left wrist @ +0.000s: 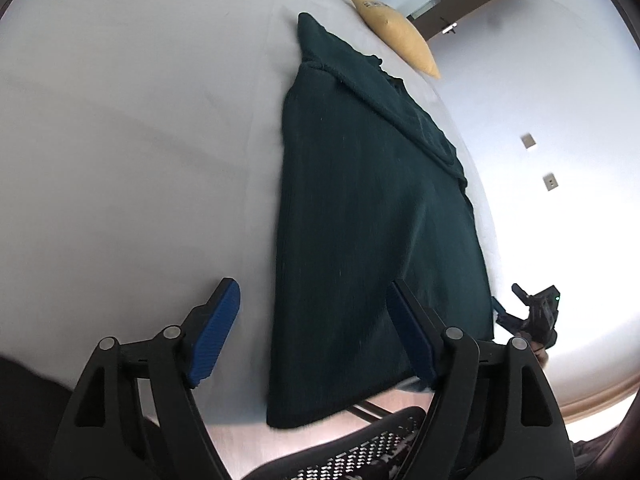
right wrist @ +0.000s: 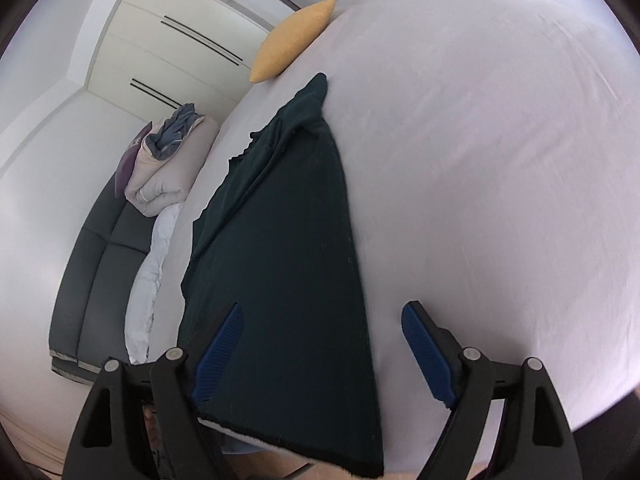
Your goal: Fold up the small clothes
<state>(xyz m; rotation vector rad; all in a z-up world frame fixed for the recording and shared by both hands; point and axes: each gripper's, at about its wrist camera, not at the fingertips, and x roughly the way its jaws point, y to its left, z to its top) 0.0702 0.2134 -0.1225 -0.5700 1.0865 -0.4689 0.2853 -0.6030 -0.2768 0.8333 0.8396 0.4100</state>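
A dark green knitted garment [left wrist: 368,216] lies folded lengthwise on a white bed [left wrist: 140,140], its near hem hanging slightly over the bed's front edge. My left gripper [left wrist: 316,332] is open, its jaws straddling the garment's left edge near the hem; the right finger [left wrist: 408,332] is over the cloth. In the right wrist view the same garment [right wrist: 280,260] lies on the bed [right wrist: 500,180]. My right gripper [right wrist: 324,352] is open, straddling the garment's right edge near the hem. The right gripper also shows in the left wrist view [left wrist: 532,316].
A yellow pillow [left wrist: 396,32] lies at the bed's far end, also in the right wrist view [right wrist: 292,44]. A dark sofa [right wrist: 96,280] with piled bedding [right wrist: 168,160] stands left of the bed. A mesh chair [left wrist: 360,456] is below, near the bed's front edge.
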